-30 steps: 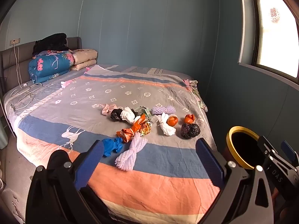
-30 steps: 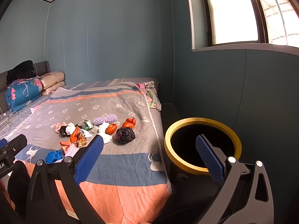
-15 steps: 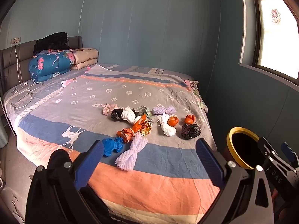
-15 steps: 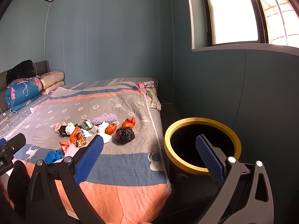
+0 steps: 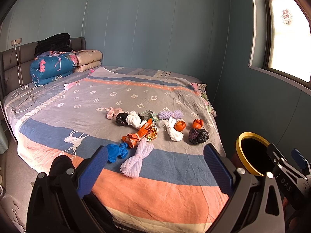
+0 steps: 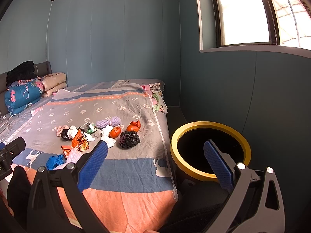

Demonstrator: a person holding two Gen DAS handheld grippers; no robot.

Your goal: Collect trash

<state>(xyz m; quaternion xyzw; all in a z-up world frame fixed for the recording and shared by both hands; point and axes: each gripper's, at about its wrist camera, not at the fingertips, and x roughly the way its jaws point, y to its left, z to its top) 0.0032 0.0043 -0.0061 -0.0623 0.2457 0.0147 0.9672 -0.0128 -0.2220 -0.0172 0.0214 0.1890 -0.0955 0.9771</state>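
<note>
Several pieces of trash lie on the bed: a blue glove [image 5: 116,151], white foam netting [image 5: 137,158], an orange wrapper [image 5: 141,134], a white wad [image 5: 174,130], orange peels [image 5: 179,125], a black bag [image 5: 198,136] and purple netting [image 5: 170,114]. The black bag [image 6: 129,139] and peels [image 6: 115,132] also show in the right wrist view. A black bin with a yellow rim [image 6: 210,124] stands beside the bed; it also shows in the left wrist view [image 5: 240,153]. My left gripper [image 5: 155,167] is open and empty above the bed's near edge. My right gripper [image 6: 155,163] is open and empty, near the bin.
The bed [image 5: 159,194] has a striped sheet. Folded quilts [image 5: 52,68] and dark clothes are stacked at the headboard, with white cables [image 5: 25,97] nearby. Blue walls and a window [image 6: 243,15] bound the right side. A narrow floor strip [image 6: 175,114] runs between bed and wall.
Both views have shifted only slightly; both grippers stay open and empty. Nothing on the bed has moved.
</note>
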